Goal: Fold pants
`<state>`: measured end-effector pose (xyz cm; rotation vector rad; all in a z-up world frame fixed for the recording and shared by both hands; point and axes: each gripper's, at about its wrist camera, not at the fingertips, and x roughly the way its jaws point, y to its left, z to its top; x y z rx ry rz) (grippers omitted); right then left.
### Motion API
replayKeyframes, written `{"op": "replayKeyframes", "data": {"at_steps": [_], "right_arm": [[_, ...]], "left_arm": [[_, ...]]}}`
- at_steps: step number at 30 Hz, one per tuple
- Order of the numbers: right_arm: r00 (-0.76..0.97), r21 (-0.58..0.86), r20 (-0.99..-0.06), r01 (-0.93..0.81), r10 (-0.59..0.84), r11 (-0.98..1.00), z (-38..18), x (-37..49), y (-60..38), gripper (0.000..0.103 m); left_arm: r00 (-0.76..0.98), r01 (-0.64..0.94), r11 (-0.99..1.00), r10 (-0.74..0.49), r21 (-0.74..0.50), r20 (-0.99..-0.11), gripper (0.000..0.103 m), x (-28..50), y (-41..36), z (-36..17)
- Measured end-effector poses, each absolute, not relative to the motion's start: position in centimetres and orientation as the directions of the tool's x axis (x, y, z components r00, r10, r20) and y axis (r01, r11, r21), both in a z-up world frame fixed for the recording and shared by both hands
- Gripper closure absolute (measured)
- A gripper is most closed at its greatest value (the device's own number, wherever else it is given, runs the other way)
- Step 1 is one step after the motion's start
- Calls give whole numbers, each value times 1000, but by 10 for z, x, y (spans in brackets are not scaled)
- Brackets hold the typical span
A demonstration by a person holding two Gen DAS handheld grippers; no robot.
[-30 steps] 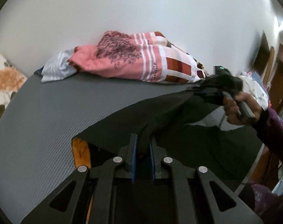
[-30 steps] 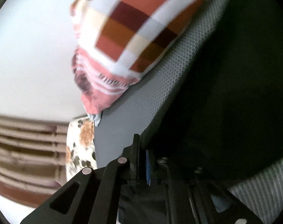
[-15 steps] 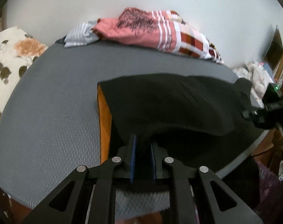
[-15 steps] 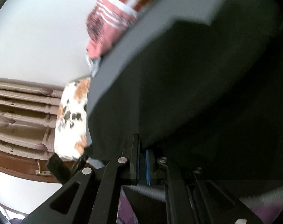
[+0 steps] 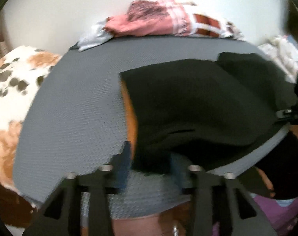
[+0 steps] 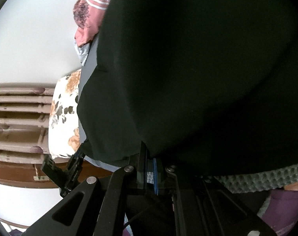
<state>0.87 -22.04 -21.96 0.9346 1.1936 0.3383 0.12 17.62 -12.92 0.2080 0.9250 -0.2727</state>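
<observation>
Here the left fingers [image 5: 127, 157] are opening around the pants [image 5: 198, 106] edge; right fingers [image 6: 154, 169] pinch it.

Black pants [image 5: 198, 106] – orange lining, grey textured mat [image 5: 74, 118], pink checked blanket [image 5: 168, 17]

One pair of black pants [image 5: 198, 106] lies on one grey mat [image 5: 74, 114], with a single orange strip (lining or a layer beneath, cannot tell which) along its nine o'clock edge. Two grippers: the left gripper [image 5: 149, 163], jaws opening, at six o'clock in its own view, and the right gripper [image 6: 149, 161] at six o'clock in its own. At twelve o'clock on the mat sit two more cloths: one pink checked cloth [image 5: 168, 19] and one pale striped cloth [image 5: 93, 37]. One floral cushion [image 5: 9, 90] lies at nine o'clock.
</observation>
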Motion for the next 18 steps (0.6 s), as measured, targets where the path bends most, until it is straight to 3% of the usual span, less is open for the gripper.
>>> {"op": "replayKeyframes", "data": {"at_steps": [1, 3, 7, 12, 15, 17, 18], "right_arm": [[374, 767, -638, 232, 673, 598, -220, 8, -222, 97], [377, 767, -637, 225, 672, 601, -219, 8, -221, 97], [385, 778, -624, 219, 680, 589, -222, 6, -222, 97], [395, 791, -606, 208, 691, 575, -225, 3, -226, 97], [400, 798, -596, 195, 697, 570, -227, 2, -228, 97], [404, 808, -580, 176, 707, 562, -228, 1, -229, 97], [405, 811, -573, 159, 712, 563, -228, 2, -231, 96]], "left_arm": [[583, 283, 955, -100, 86, -806, 21, 0, 181, -128], [630, 222, 969, -59, 106, -775, 13, -7, 198, -118], [728, 110, 993, -49, 46, -684, 13, -20, 223, -72], [765, 269, 963, -226, -20, -603, 11, -19, 166, -27], [669, 385, 920, -330, -69, -666, 11, -3, 114, -56], [575, 418, 907, -307, -50, -759, 16, 11, 85, -95], [534, 425, 903, -308, -65, -787, 24, 15, 80, -108]]}}
